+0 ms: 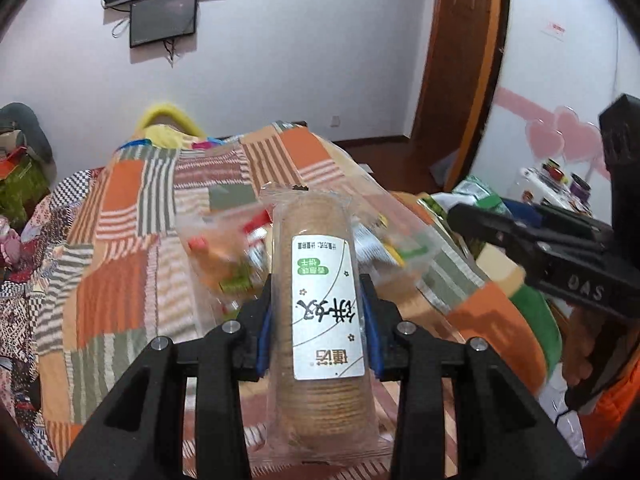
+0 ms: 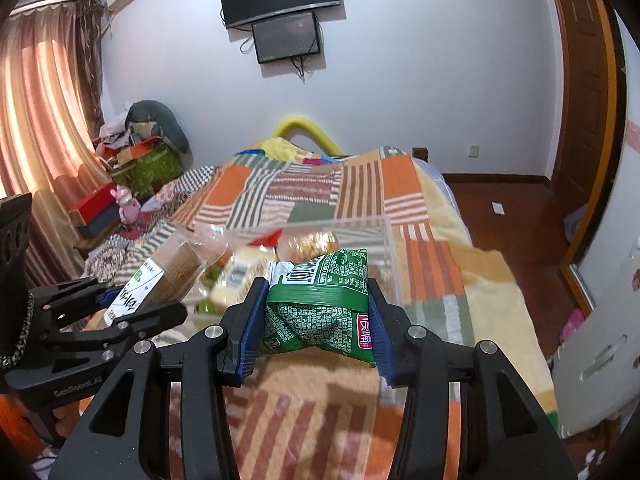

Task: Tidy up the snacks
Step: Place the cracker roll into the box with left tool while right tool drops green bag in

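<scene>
Crackers are what the left gripper [image 1: 318,320] has hold of: a long clear sleeve, the cracker pack [image 1: 320,312], pinched across its middle between the blue pads, its long axis running straight out along the fingers so the far crimped end points toward the clear plastic bin [image 2: 384,248] on the patchwork bedspread [image 2: 420,216]. It looks stiff as a stack yet brittle, so I'd judge a hard squeeze or a drop would crack the rounds; the mid-length grip seems sensible, since holding it by an end would let it sag. The right gripper [image 2: 318,316] is clamped on a green snack bag [image 2: 320,308], soft and crumpled, light by the look of it, with a slick film that could slide; its barcode end points forward at the bin and the jaws bite into its sides, denting it. Both packs hang above the bed just short of the bin, which already holds other wrapped snacks
</scene>
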Demonstrator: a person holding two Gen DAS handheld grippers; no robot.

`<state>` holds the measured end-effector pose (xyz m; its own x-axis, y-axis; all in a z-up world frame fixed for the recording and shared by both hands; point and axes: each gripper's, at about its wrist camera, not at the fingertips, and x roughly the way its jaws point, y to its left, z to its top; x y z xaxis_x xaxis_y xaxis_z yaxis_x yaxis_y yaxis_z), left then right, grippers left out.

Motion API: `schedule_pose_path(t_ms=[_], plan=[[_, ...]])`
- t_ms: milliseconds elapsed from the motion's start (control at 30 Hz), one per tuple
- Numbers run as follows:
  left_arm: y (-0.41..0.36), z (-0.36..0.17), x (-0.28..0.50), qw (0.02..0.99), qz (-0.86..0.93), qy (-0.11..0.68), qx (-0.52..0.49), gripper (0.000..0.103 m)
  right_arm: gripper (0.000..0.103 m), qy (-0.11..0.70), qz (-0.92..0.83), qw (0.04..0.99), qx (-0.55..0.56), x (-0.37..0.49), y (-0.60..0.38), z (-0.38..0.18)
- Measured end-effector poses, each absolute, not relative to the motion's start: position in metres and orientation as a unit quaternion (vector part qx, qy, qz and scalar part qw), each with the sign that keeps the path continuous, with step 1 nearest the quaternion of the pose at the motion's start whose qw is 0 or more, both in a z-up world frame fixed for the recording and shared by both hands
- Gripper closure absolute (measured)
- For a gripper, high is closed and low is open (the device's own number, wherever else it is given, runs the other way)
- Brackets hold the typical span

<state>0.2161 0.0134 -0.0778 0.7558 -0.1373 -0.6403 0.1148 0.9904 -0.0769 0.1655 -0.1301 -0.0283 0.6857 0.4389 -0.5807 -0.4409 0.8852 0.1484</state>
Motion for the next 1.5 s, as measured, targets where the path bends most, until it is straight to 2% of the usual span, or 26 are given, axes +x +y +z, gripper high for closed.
schedule_pose_path(t_ms=[433, 700, 767, 833, 1000, 1133, 1367, 1400, 1433, 1467, 1500], plan=[[0.049, -0.083, 0.273, 0.941, -0.024, 0.336, -0.039, 0.069, 0.059, 0.336, 0.246, 0.909, -0.004, 0.205, -0.098, -0.05], [0.073, -0.102, 0.261, 0.928, -0.029, 0.365, -0.064, 0.068, 0.059, 0.361, 0.248, 0.899, -0.007, 0.216, -0.091, -0.066], [0.073, -0.106, 0.248, 0.928, -0.032, 0.369, -0.051, 0.062, 0.059, 0.36, 0.25, 0.899, -0.009, 0.216, -0.092, -0.066], [0.074, -0.11, 0.236, 0.927, -0.032, 0.37, -0.05, 0.041, 0.059, 0.359, 0.25, 0.899, -0.014, 0.216, -0.092, -0.064], [0.072, -0.125, 0.207, 0.922, -0.037, 0.379, -0.067, 0.032, 0.057, 0.362, 0.246, 0.899, -0.019, 0.224, -0.089, -0.063], [0.068, -0.14, 0.197, 0.916, -0.031, 0.395, -0.062, 0.032, 0.055, 0.366, 0.234, 0.901, -0.019, 0.228, -0.088, -0.066], [0.066, -0.177, 0.195, 0.894, -0.035, 0.439, -0.084, 0.033, 0.037, 0.365, 0.219, 0.904, -0.036, 0.222, -0.092, -0.065], [0.065, -0.181, 0.195, 0.893, -0.037, 0.441, -0.083, 0.041, 0.035, 0.363, 0.219, 0.905, -0.038, 0.22, -0.093, -0.063], [0.065, -0.184, 0.195, 0.892, -0.04, 0.442, -0.082, 0.056, 0.035, 0.361, 0.22, 0.906, -0.039, 0.218, -0.094, -0.062], [0.064, -0.186, 0.196, 0.89, -0.048, 0.447, -0.082, 0.061, 0.034, 0.359, 0.221, 0.906, -0.039, 0.216, -0.096, -0.061], [0.063, -0.186, 0.195, 0.891, -0.044, 0.445, -0.077, 0.062, 0.034, 0.359, 0.223, 0.905, -0.038, 0.214, -0.097, -0.06]])
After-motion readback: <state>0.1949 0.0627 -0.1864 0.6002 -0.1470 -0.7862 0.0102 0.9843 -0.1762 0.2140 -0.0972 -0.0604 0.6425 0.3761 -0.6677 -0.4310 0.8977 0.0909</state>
